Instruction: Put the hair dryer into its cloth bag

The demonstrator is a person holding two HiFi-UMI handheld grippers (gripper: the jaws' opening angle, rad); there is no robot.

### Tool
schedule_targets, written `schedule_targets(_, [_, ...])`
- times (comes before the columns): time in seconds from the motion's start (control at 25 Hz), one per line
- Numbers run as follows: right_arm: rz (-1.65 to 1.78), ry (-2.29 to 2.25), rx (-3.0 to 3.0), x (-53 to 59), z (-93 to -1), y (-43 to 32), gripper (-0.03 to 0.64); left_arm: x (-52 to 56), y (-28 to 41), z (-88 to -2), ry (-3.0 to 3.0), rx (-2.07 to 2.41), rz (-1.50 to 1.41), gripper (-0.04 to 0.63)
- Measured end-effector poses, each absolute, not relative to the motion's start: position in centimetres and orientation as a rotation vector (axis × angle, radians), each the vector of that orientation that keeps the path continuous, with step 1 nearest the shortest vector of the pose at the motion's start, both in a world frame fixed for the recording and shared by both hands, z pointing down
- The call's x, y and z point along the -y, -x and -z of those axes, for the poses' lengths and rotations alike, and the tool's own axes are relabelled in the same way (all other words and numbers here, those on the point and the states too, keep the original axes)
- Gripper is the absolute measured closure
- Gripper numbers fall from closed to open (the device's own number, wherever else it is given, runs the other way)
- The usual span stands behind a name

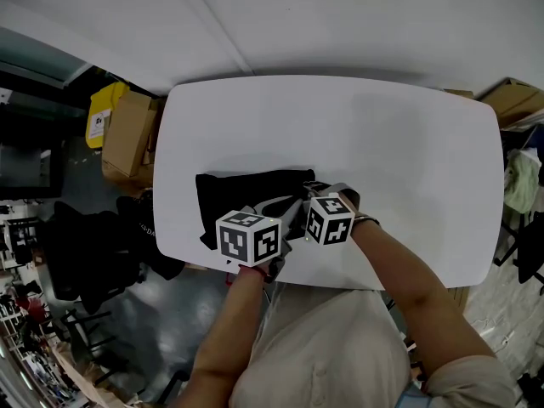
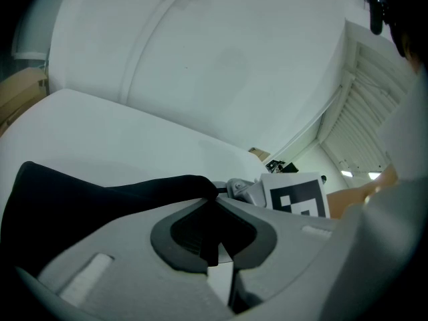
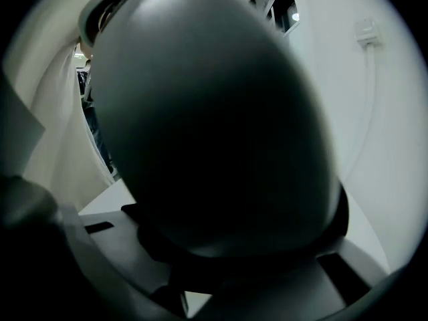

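A black cloth bag (image 1: 242, 195) lies flat on the white table (image 1: 340, 126), near its front edge. My left gripper (image 1: 285, 209) is shut on the bag's right edge; in the left gripper view the black cloth (image 2: 73, 206) runs left from the pinched jaws of the left gripper (image 2: 214, 202). My right gripper (image 1: 321, 192) is shut on the hair dryer (image 1: 344, 195), right beside the bag's opening. The hair dryer's dark grey rounded body (image 3: 214, 119) fills the right gripper view and sits between the right gripper (image 3: 227, 266) jaws. The right gripper's marker cube (image 2: 294, 196) shows just behind the bag edge.
Cardboard boxes (image 1: 127, 130) stand on the floor left of the table, with dark bags (image 1: 93, 245) below them. More boxes (image 1: 510, 100) and clutter sit at the right. The table's far half is bare white.
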State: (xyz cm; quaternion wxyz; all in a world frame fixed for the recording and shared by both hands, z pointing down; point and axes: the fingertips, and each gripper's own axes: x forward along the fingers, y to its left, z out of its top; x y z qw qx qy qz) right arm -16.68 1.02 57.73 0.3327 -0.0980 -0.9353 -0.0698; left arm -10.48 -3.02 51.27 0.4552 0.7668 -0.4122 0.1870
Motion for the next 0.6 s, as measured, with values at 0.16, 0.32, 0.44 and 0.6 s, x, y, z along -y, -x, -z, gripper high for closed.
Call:
schedule_targets(0.16, [0.180, 0.232, 2.442, -1.2, -58.0, 16.4, 0.512, 2.8, 10.6, -51.5, -1.881, 1.021, -0.455, 0.568])
schedule_targets(0.32, [0.104, 0.191, 2.473, -0.8, -57.3, 16.1, 0.462, 2.9, 11.1, -51.7, -1.874, 1.037, -0.446, 0.568])
schedule_targets(0.44, [0.081, 0.152, 2.468, -0.4, -57.0, 15.0, 0.430, 2.9, 11.5, -51.8, -1.868, 1.046, -0.438, 0.568])
schedule_targets(0.6, [0.056, 0.082, 2.446, 0.2, -56.6, 12.4, 0.425, 3.1, 11.6, -52.1, -1.863, 1.049, -0.438, 0.568])
